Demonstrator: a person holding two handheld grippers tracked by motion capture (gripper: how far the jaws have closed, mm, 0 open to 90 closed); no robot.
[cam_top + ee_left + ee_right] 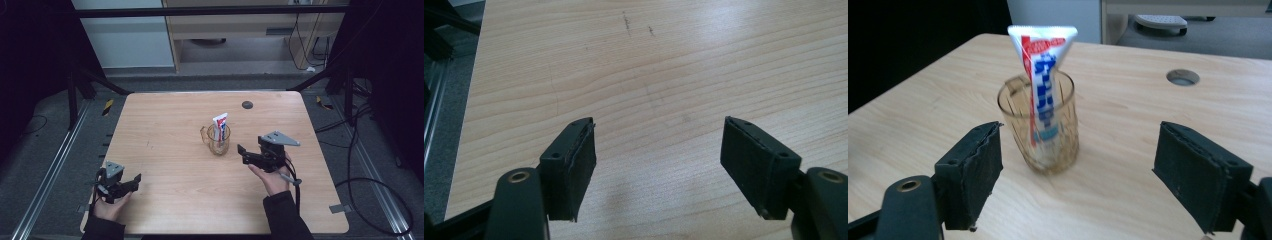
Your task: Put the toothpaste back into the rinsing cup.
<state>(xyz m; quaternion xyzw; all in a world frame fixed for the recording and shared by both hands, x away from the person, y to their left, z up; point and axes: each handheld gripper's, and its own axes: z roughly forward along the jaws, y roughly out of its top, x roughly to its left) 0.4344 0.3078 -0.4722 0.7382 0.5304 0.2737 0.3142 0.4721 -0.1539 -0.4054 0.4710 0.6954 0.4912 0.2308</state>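
Ribbed amber glass mug (pixel 1040 127), flat-crimped toothpaste tube (pixel 1042 75)

blur: toothpaste tube (pixel 1044 80) print unreadable | hidden: tube's lower end, behind tinted glass (pixel 1040 145)

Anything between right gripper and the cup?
Nothing: bare table separates the open right gripper from the cup holding the toothpaste tube, seen in the right gripper view.
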